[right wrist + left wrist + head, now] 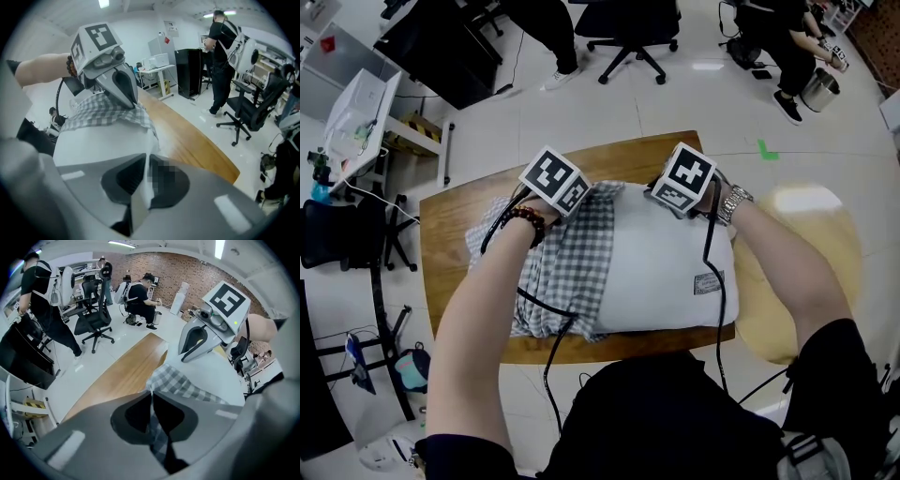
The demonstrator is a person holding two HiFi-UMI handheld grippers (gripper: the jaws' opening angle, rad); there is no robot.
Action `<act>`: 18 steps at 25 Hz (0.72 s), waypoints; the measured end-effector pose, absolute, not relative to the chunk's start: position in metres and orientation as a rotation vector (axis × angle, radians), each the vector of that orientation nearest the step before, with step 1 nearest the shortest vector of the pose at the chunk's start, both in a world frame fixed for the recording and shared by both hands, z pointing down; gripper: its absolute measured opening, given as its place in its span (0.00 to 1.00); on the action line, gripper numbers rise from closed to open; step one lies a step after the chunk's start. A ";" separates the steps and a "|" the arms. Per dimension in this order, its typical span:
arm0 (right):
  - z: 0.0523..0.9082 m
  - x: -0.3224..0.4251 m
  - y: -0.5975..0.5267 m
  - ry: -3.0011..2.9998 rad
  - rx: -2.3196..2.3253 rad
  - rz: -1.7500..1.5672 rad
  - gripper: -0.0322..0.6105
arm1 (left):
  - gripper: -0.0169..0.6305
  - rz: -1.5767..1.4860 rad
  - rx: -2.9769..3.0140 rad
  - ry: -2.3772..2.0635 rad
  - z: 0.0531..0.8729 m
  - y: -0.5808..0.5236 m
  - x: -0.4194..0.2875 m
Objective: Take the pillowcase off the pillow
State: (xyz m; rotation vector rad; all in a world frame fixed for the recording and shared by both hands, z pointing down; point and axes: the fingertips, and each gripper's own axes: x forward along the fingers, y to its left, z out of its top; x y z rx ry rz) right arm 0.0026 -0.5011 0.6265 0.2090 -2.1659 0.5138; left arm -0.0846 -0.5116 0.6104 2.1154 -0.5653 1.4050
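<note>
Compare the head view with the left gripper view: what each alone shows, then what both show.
Head view only: a grey label, a beaded bracelet and a wristwatch. Left gripper view only: the left gripper shut on the checked pillowcase, and a brick wall. Both: the pillowcase, white pillow, wooden table, right gripper.

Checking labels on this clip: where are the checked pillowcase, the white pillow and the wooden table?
checked pillowcase (567,267), head view, bunched middle.
white pillow (661,267), head view, bare top face.
wooden table (445,281), head view, bare left end.
</note>
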 end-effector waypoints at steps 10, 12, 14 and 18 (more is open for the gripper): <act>0.585 0.035 -0.477 -2.160 0.388 0.384 0.07 | 0.04 1.363 2.044 -0.813 0.592 -0.497 -0.131; 0.580 0.041 -0.471 -2.150 0.413 0.355 0.07 | 0.04 1.367 2.037 -0.852 0.588 -0.493 -0.139; 0.578 0.048 -0.466 -2.140 0.429 0.344 0.07 | 0.04 1.367 2.027 -0.888 0.585 -0.490 -0.148; 0.573 0.061 -0.461 -2.130 0.475 0.330 0.07 | 0.04 1.351 1.992 -0.955 0.583 -0.482 -0.170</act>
